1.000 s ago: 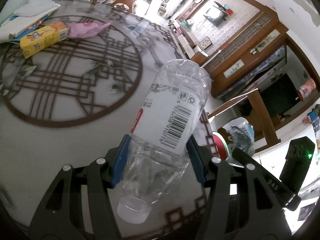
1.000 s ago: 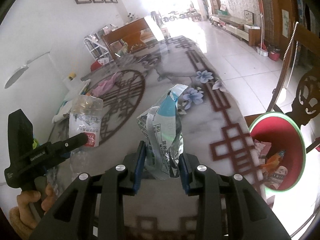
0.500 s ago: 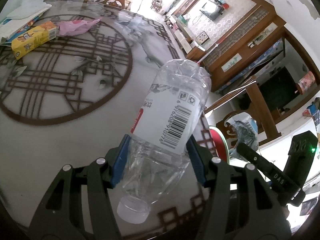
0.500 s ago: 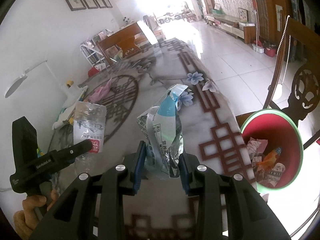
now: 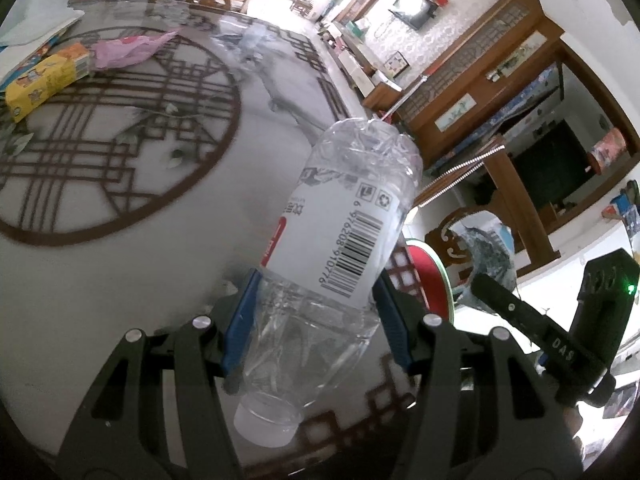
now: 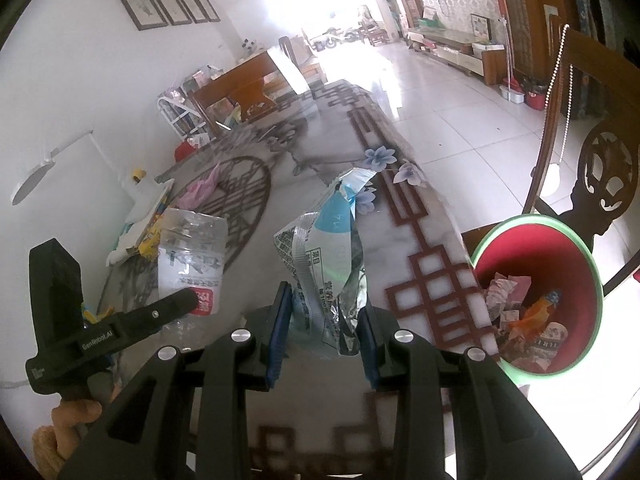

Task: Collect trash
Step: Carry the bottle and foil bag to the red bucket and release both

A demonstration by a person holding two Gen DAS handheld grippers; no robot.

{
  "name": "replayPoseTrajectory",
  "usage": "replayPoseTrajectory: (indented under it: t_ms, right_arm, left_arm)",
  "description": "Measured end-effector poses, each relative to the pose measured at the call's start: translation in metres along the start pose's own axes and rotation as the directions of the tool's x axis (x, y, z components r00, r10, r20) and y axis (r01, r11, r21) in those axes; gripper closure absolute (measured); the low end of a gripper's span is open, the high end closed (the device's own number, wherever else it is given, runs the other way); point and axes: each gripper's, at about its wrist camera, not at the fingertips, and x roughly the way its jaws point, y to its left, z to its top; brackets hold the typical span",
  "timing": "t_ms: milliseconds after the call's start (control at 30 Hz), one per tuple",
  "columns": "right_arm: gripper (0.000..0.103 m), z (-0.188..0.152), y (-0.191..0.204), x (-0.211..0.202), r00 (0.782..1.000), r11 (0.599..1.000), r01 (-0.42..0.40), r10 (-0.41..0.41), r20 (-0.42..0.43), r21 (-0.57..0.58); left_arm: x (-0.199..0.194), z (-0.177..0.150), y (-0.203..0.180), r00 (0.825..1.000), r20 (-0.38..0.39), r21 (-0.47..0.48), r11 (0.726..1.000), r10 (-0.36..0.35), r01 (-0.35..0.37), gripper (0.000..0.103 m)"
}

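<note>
Both grippers are loaded: left gripper (image 5: 316,320) clamps a crumpled plastic bottle (image 5: 340,240) mid-body, cap toward the camera; right gripper (image 6: 323,332) pinches a foil wrapper (image 6: 328,260) by its lower end. Both look light, thin-walled, crushable. Red bin (image 6: 536,296) sits right of the right gripper.
</note>
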Motion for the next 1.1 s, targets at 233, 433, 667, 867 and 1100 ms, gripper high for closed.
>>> replayPoseTrajectory:
  t_ms: [233,433,667,867,1100]
  right_arm:
    - [0.072,0.000,-0.016,-0.008,1.000,0.999,0.000,0.000,0.009,0.034]
    - [0.072,-0.003,-0.037,-0.018,0.999,0.997,0.009,-0.012,0.031,0.082]
    - [0.072,-0.006,-0.068,-0.029,0.998,0.988,0.019,-0.028,0.053,0.155]
    - [0.072,-0.013,-0.098,-0.036,0.995,0.978,0.047,-0.063,0.074,0.202]
    - [0.072,-0.027,-0.140,-0.032,0.993,0.955,0.072,-0.095,0.065,0.289]
  left_arm:
    - [0.012,-0.002,-0.010,1.000,-0.022,0.012,1.000,-0.013,0.014,0.049]
    - [0.023,-0.006,-0.021,0.999,-0.042,0.039,0.999,-0.022,0.024,0.049]
    - [0.035,-0.009,-0.031,0.998,-0.067,0.079,0.997,-0.009,0.014,0.049]
    - [0.044,-0.008,-0.040,0.997,-0.072,0.123,0.992,-0.007,0.016,0.049]
    - [0.065,-0.013,-0.069,0.997,-0.052,0.264,0.964,0.048,-0.032,0.049]
